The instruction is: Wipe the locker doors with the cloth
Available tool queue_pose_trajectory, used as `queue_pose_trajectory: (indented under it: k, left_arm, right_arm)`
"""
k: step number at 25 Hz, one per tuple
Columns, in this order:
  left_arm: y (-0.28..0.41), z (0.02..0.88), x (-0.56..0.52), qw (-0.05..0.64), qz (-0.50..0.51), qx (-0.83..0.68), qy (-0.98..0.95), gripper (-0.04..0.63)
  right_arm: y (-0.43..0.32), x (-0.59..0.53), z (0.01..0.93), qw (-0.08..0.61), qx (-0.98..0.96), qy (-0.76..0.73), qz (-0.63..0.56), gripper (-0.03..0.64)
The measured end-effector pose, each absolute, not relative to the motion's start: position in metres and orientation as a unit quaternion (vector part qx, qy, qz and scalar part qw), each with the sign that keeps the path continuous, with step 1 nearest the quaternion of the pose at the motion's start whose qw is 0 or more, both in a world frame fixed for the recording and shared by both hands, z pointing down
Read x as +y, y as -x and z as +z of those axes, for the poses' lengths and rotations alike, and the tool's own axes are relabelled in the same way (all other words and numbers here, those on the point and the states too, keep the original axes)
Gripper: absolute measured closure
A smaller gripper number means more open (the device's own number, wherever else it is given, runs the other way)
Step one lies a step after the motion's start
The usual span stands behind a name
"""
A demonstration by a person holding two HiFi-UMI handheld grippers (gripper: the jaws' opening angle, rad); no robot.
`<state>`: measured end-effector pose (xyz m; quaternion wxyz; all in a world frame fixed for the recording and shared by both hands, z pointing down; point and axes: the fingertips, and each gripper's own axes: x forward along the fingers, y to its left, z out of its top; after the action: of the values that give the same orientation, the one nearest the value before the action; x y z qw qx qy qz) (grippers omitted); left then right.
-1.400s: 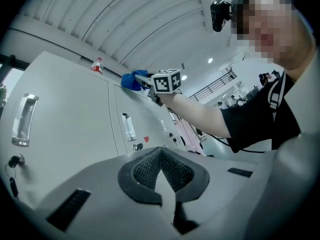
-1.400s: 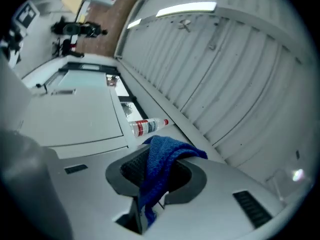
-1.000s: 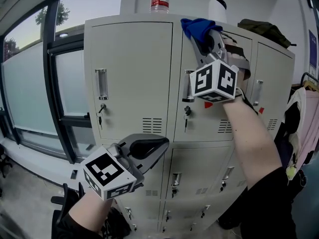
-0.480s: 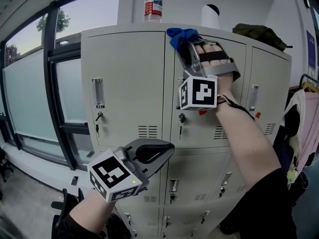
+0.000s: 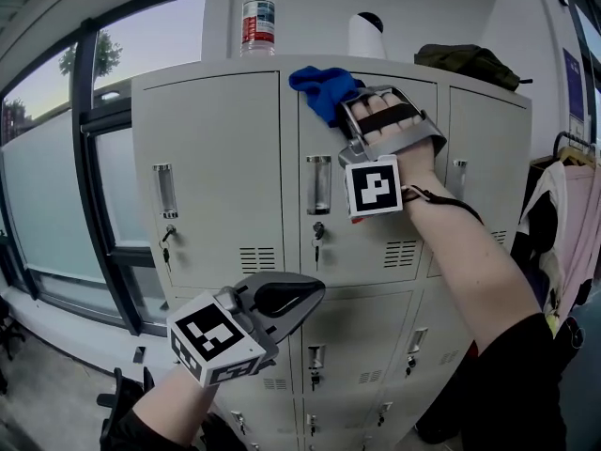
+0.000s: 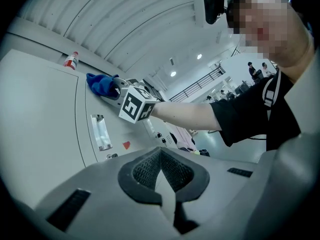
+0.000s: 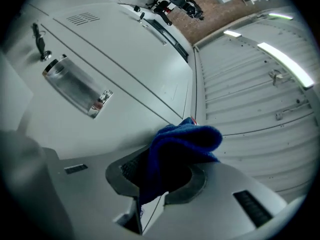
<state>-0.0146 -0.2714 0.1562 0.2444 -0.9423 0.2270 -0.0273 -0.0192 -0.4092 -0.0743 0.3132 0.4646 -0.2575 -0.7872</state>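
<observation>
The right gripper (image 5: 346, 104) is clamped on a bunched blue terry cloth (image 5: 322, 87) and holds it against the pale grey metal locker doors (image 5: 216, 177). The cloth sits at the top left corner of the middle upper door, above that door's recessed chrome handle (image 5: 318, 184). No door shows any wiped trace. I judge the job barely begun, with the door below the cloth and every other door still to do. The cloth's long axis runs out of the jaws, pointing up and left of the handle. The left gripper (image 5: 291, 299) hangs well below the handle, its jaws together and empty.
</observation>
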Motion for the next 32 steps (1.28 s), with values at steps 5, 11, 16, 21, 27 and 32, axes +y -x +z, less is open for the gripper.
queue_pose_trajectory:
  k: [5, 11, 16, 21, 27, 32]
  left_arm:
    - [-0.001, 0.16, -0.275, 0.239, -0.033, 0.221, 0.945, 0.588]
    - [-0.017, 0.163, -0.275, 0.24, -0.041, 0.212, 0.947, 0.588]
    - [-0.028, 0.162, -0.273, 0.241, -0.045, 0.207, 0.947, 0.588]
    - [-0.041, 0.168, -0.271, 0.239, -0.054, 0.192, 0.95, 0.588]
    - [-0.044, 0.17, -0.269, 0.243, -0.059, 0.191, 0.949, 0.588]
    - [-0.034, 0.173, -0.269, 0.244, -0.061, 0.195, 0.948, 0.588]
  right_arm:
    - [-0.013, -0.414, -0.084, 0.33, -0.24, -0.476, -0.779, 0.557]
    - [-0.054, -0.416, -0.096, 0.337, -0.243, -0.501, -0.759, 0.557]
    - [-0.092, -0.419, -0.094, 0.344, -0.246, -0.52, -0.742, 0.561]
    - [-0.134, -0.423, -0.091, 0.363, -0.239, -0.54, -0.721, 0.563]
    - [-0.183, -0.429, -0.087, 0.397, -0.229, -0.57, -0.682, 0.563]
    - [-0.148, -0.413, -0.083, 0.374, -0.237, -0.56, -0.7, 0.563]
